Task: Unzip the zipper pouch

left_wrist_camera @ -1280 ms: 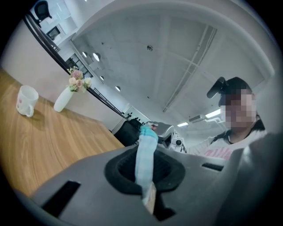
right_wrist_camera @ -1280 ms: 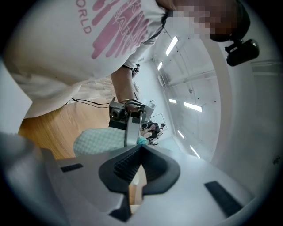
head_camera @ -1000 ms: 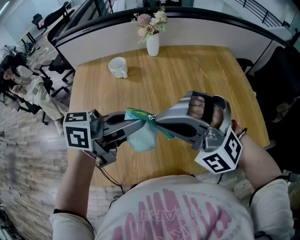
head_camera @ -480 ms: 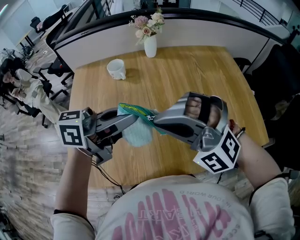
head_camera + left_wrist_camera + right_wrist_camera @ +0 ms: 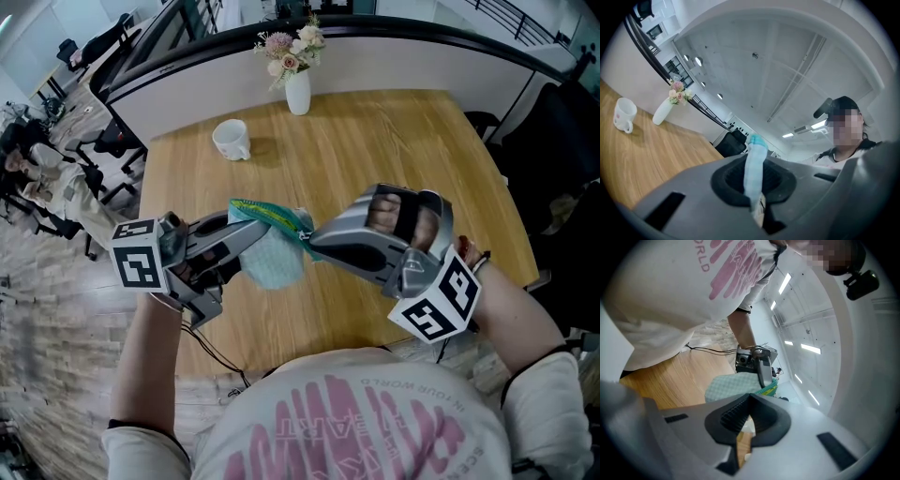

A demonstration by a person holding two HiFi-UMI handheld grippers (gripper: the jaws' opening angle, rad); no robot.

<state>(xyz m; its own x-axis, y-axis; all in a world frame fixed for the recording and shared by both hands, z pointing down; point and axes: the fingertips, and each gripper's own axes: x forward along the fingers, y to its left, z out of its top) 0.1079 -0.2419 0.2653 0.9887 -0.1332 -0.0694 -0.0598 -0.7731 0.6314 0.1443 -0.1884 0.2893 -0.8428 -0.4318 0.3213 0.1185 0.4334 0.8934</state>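
Over the near half of the wooden table (image 5: 394, 150), in the head view, the pouch (image 5: 272, 258) hangs in the air between two grippers. It is pale green check cloth with a teal zipper strip along its top. The left gripper (image 5: 265, 228) comes in from the left and the right gripper (image 5: 307, 236) from the right, and their tips meet at the pouch's top edge. Each gripper carries a cube with black-and-white square markers. Toward the far left corner a white mug (image 5: 231, 139) stands, and a white vase of flowers (image 5: 297, 89) stands at the far edge. The person's white shirt (image 5: 375, 422) carries pink lettering, in which "WORLD" can be read.

From the left gripper view, the jaws are clamped together on a fold of the pale cloth (image 5: 753, 161), which stands up between the pads. A small tag with print too fine to read sticks out just below. The mug and vase show at the left on the table.

From the right gripper view, the jaws are pressed together at the pouch's zipper end, with a small pale piece showing between the pads. What exactly they pinch is too small to tell. Just beyond them, the check cloth (image 5: 724, 385) is held up by the other gripper. The shirt's pink letters "ORLD" show at the top.
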